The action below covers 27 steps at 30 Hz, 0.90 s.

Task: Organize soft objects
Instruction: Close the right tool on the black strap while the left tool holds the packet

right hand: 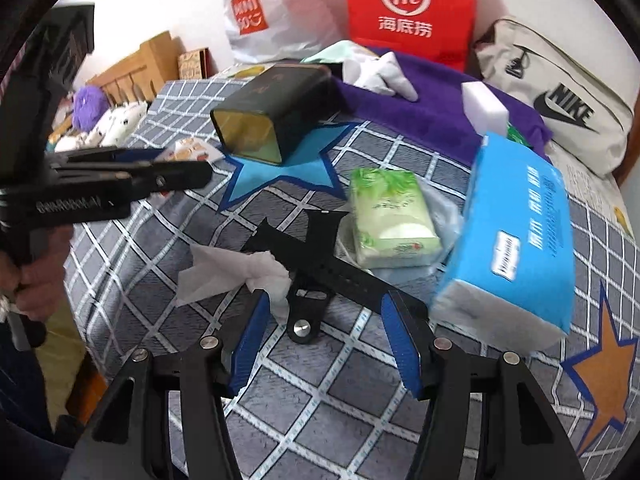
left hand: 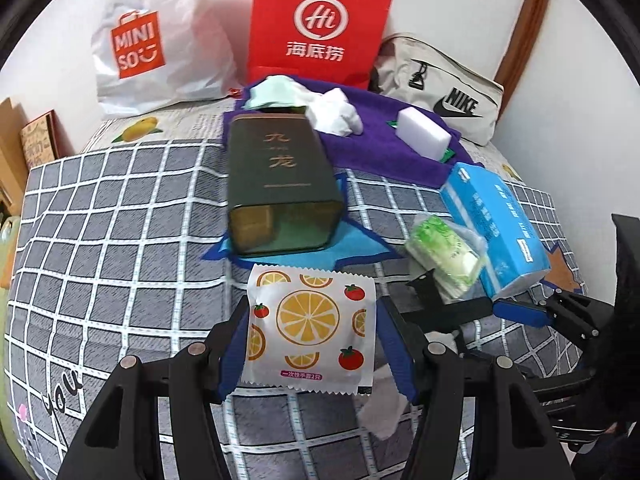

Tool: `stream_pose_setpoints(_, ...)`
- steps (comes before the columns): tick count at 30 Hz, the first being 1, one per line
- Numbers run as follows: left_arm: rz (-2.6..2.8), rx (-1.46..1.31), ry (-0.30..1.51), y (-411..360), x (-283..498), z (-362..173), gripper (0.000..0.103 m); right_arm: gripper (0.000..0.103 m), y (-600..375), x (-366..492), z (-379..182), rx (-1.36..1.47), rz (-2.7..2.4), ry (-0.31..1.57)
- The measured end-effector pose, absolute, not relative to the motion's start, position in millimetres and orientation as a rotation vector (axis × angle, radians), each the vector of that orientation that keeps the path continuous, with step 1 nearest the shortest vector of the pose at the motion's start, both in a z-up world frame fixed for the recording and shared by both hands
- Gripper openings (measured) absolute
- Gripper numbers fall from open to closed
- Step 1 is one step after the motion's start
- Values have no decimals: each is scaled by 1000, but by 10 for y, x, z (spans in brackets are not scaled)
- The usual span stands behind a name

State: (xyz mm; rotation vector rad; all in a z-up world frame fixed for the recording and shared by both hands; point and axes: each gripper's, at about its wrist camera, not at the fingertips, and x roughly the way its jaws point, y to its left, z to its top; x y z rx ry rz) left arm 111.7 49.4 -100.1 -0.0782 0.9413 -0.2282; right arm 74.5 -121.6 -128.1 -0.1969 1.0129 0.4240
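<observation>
Left gripper (left hand: pixel 311 332) is clamped on a flat sachet (left hand: pixel 310 330) printed with oranges and tomatoes; the blue pads are seen pressed against both side edges, and the sachet is held just in front of the open mouth of the dark tin (left hand: pixel 280 178), which lies on its side on the checked bedspread (left hand: pixel 112 216). Right gripper (right hand: pixel 322 336) is seen with jaws spread and nothing between them, low over a black strap (right hand: pixel 320 264) and touching a crumpled white tissue (right hand: pixel 236 270).

Beyond the strap, a green tissue pack (right hand: pixel 390 220) lies beside a blue tissue pack (right hand: pixel 516 240). Further back, a white sponge block (right hand: pixel 484 106) and a white cloth (right hand: pixel 380 74) rest on a purple towel (right hand: pixel 432 120). Bags are stood against the wall: a red bag (right hand: pixel 408 8), a white shopping bag (left hand: pixel 160 40), a canvas bag (right hand: pixel 560 100).

Judged step: sachet is being fed into the tin.

Risks:
- Sachet is gripped by its edges only; thin film could buckle or slip out sideways.
- Tin is loose on soft bedding and could be shoved back or rolled if the sachet's leading edge catches the rim.
- Sachet looks nearly as wide as the mouth; a skewed entry would jam it.
- Right gripper could snag the strap together with the tissue if closed where it sits.
</observation>
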Motion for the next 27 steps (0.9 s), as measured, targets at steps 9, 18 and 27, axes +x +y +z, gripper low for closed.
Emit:
stream_pose_setpoints(9,-226,-107,946,662,1223,-1065,58,58,-1149,863,-1421,-284,386,1009)
stream_pose_setpoints(18,-255,-126,952,700,1287,-1118,58,57,-1216,868,-1411,-327,347,1024)
stream_pose_setpoints(27,-267,-138,957,716,1307,-1149,58,56,-1062,926,-1478,-345,358,1013)
